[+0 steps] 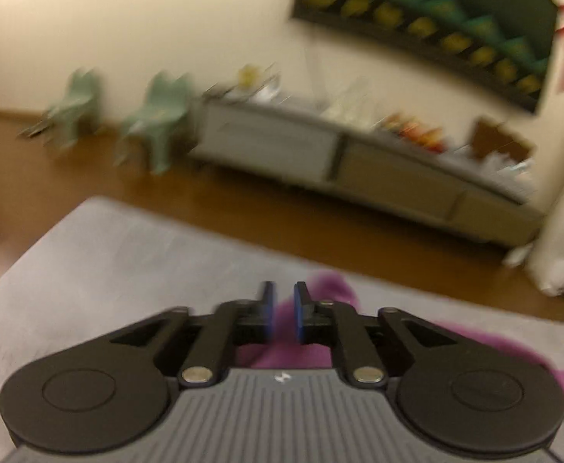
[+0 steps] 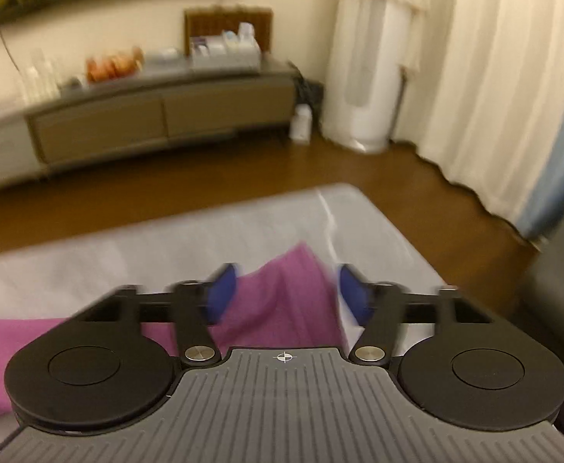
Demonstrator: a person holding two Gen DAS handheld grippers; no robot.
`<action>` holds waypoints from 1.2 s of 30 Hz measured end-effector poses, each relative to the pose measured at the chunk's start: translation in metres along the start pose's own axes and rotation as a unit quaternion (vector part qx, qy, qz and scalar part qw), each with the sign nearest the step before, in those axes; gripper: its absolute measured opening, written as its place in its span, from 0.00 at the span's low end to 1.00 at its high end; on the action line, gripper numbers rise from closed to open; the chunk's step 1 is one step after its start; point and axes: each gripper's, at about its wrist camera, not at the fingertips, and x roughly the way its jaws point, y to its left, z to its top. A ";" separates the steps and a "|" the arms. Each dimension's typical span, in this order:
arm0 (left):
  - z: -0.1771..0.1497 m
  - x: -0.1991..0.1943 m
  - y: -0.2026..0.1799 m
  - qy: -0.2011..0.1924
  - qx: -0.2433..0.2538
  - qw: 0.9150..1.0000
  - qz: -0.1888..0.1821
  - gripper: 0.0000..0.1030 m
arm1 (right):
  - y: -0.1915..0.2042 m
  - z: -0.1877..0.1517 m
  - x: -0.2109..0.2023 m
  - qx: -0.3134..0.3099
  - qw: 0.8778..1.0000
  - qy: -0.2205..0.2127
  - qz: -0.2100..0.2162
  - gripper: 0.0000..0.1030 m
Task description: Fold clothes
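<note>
Blue pads of left gripper nearly together, narrow gap visible, no cloth seen between them. Right gripper spread wide, empty, pads flanking raised fold of purple garment. Garment lies rumpled on grey table, reaching toward far right corner; in left view it trails toward right edge. Both views motion-blurred. Risks, judged: wide jaws closing on bunched ridge may catch several layers, skewing fold; near-shut left jaws may miss hem; tugging may drag cloth off edge.

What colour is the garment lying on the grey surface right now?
Solid purple-magenta garment, no pattern visible; clearest in the right wrist view, lying on the grey padded surface.
</note>
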 end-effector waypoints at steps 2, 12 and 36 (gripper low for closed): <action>-0.013 -0.017 0.014 -0.017 0.001 1.000 -0.011 0.29 | -0.002 -0.026 -0.016 -0.003 0.999 -0.006 0.038 0.79; -0.084 -0.103 0.074 -0.013 0.070 0.997 0.032 0.55 | 0.028 -0.091 -0.026 -0.183 0.975 -0.024 0.122 0.89; -0.092 -0.093 0.102 0.023 0.096 0.994 0.045 0.52 | -0.002 0.023 0.043 -0.011 0.994 0.016 0.111 0.68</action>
